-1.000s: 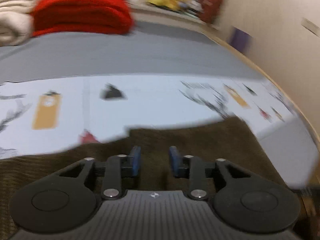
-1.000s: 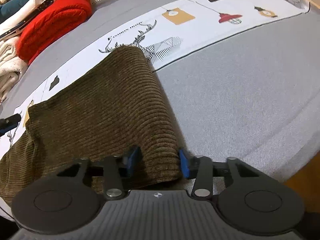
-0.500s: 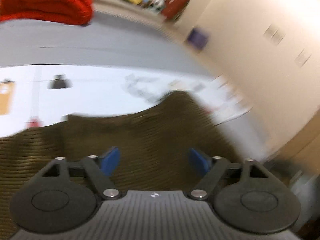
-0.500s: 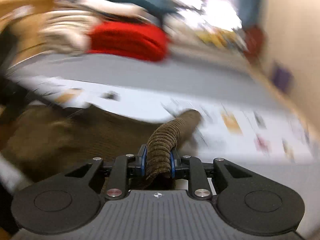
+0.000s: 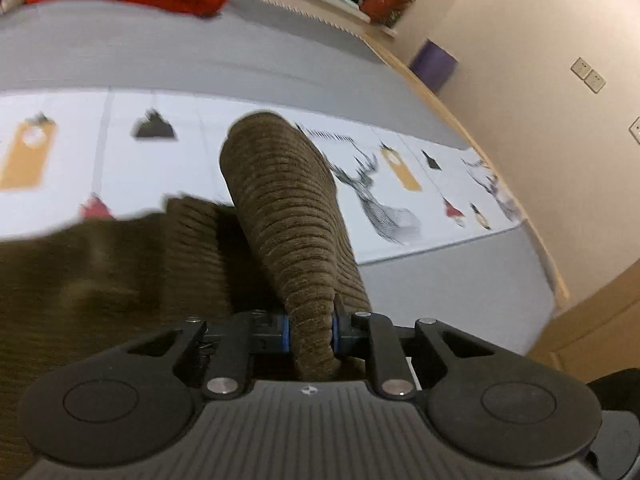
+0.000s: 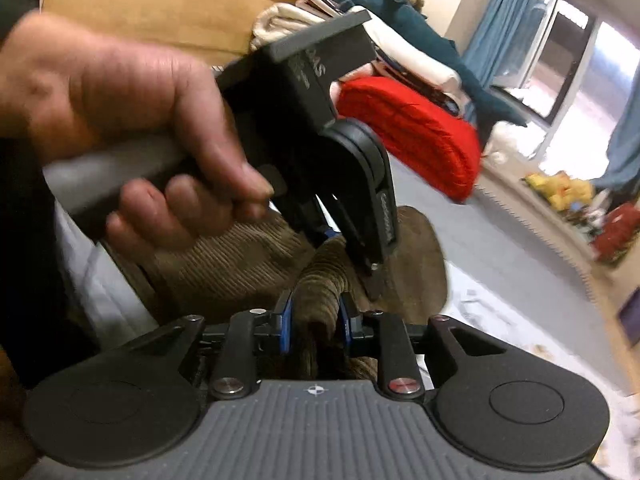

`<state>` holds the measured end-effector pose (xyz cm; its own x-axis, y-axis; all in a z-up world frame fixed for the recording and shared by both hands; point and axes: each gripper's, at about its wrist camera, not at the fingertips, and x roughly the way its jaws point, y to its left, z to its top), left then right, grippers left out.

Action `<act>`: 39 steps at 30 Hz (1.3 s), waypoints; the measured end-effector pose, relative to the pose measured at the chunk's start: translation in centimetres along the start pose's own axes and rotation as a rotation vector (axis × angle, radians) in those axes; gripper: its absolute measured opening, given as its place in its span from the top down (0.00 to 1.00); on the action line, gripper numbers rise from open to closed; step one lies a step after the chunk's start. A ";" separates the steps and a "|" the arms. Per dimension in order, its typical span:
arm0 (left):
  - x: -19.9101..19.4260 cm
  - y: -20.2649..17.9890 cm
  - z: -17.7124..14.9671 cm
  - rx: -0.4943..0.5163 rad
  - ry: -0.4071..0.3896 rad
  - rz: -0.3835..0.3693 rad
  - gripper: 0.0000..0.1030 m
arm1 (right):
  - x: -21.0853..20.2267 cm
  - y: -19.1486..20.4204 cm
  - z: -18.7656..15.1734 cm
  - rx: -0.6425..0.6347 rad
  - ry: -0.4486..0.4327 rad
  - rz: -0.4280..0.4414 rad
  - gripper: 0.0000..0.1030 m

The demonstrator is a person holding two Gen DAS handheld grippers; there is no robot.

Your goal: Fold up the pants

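Left wrist view shows your biggest change first: the brown ribbed corduroy pants (image 5: 288, 216), which a second ago lay flat on the bed, now rise in a bunched ridge off the rest of the cloth, which is spread over the grey bed cover (image 5: 160, 52) and its white printed runner with deer and tag motifs (image 5: 392, 184). That means the fold is under way, with one end lifted to carry over the other. Your left gripper (image 5: 309, 330) swung wide half a second ago and is now closing, blue pads pressed on that ridge of fabric. Your right gripper (image 6: 315, 322) pinches another bunch of the same pants, its jaws easing open slightly though the cloth sits between the pads. In the right wrist view your left hand (image 6: 132, 120) wraps the other tool's handle just above the cloth. Behind, a red knitted blanket (image 6: 416, 136) sits on the bed by pale folded linen (image 6: 404, 48), with blue curtains (image 6: 496, 28) at the window.
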<state>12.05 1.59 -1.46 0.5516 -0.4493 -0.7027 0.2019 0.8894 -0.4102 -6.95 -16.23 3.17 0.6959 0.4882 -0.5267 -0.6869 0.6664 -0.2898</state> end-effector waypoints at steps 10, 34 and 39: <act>-13.2 13.3 1.0 -0.057 -0.042 0.192 0.82 | 1.9 -6.9 4.7 0.658 -0.071 0.495 0.73; -13.3 28.9 -3.4 -0.376 0.114 0.301 0.16 | 19.2 -2.3 1.9 0.944 0.459 0.288 0.38; -13.1 28.5 -3.2 -0.370 0.110 0.321 0.22 | 19.1 -1.5 3.1 0.876 0.414 0.298 0.67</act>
<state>7.98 32.52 -5.84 0.4463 -0.1823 -0.8761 -0.2752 0.9036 -0.3282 8.04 -6.16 -4.01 0.2793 0.5794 -0.7657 -0.3094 0.8092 0.4995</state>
